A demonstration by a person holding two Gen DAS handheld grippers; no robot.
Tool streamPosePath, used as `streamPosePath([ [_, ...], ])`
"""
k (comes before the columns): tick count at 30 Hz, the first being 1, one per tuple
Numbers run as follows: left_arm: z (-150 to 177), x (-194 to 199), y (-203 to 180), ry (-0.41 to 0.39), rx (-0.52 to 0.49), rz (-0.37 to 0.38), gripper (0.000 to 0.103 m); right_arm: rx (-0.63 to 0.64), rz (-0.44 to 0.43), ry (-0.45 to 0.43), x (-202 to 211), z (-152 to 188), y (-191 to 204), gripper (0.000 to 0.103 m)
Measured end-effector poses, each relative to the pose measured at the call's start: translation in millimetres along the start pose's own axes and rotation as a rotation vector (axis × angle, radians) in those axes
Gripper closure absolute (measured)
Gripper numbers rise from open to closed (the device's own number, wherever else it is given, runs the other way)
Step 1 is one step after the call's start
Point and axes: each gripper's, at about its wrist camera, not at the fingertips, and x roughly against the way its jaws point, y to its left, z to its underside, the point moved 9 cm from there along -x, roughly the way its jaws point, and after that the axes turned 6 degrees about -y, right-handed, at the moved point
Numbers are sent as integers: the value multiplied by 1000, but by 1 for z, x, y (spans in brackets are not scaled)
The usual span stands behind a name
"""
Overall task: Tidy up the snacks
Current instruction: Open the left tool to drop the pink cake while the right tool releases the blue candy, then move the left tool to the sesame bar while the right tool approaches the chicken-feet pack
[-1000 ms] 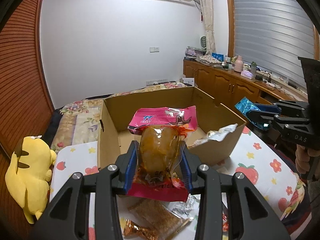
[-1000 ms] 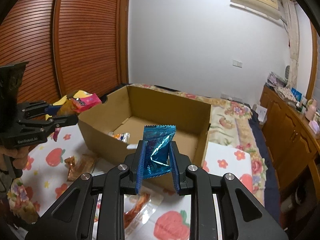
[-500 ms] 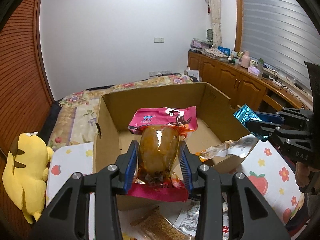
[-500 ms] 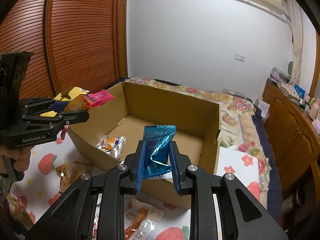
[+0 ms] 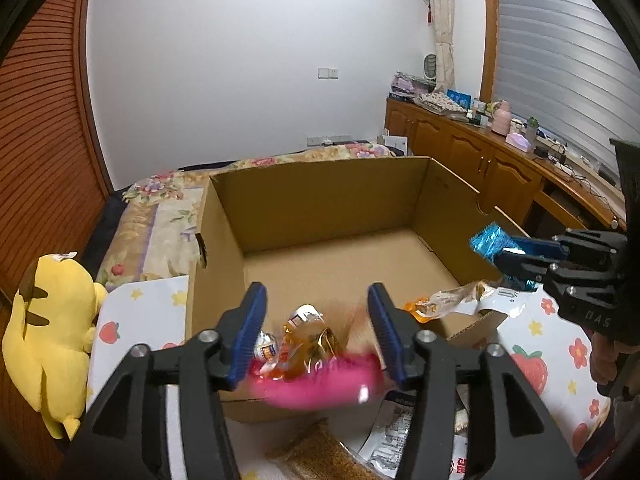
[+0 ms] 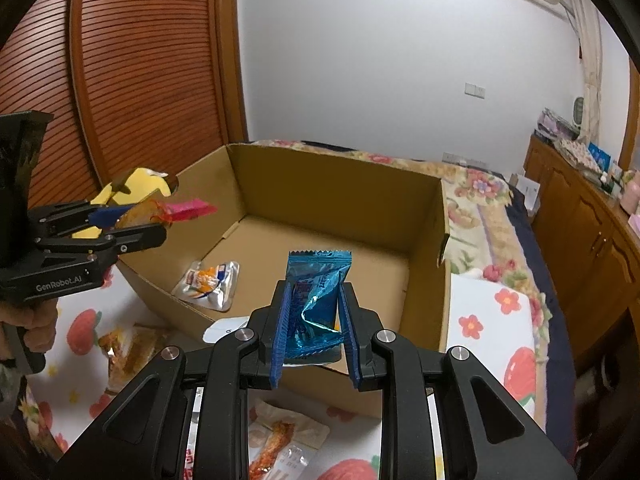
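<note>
Left fingers point(image 5: 256, 332) spread wide over the cardboard box's point(image 5: 332, 204) near rim; pink-and-orange snack pack point(image 5: 316, 372) blurred between them, contact unclear. Right fingers point(image 6: 282, 332) pinch blue foil packet point(image 6: 318, 304) above the opposite edge. Box floor mostly bare around one silver pouch point(image 6: 210, 284).

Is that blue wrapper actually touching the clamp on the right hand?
Touching. The right wrist view shows the right gripper with both fingers pressed against the crumpled blue wrapper, no gap either side.
</note>
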Motion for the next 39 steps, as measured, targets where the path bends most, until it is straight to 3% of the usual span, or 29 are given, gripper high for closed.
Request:
streamPosePath([
  [5, -1, 2, 1, -8, 8, 1, 37, -17, -4, 5, -4, 4, -1, 78],
  [7, -2, 6, 0, -24, 7, -1, 26, -20, -7, 1, -3, 5, -1, 74],
  [14, 4, 15, -7, -45, -6, 0, 19, -13, -9, -17, 5, 6, 4, 67],
  [16, 6, 20, -9, -54, -17, -3, 16, -20, -18, -28, 10, 7, 6, 59],
  [19, 8, 25, -10, -78, -25, -18, 2, -26, -26, -45, 19, 9, 11, 53],
  [22, 11, 30, -10, -90, -22, -23, 1, -21, -31, -61, 27, 9, 19, 46],
  [39, 54, 60, -15, -89, -22, 17, 1, -23, -70, -101, 69, 37, 50, 43],
])
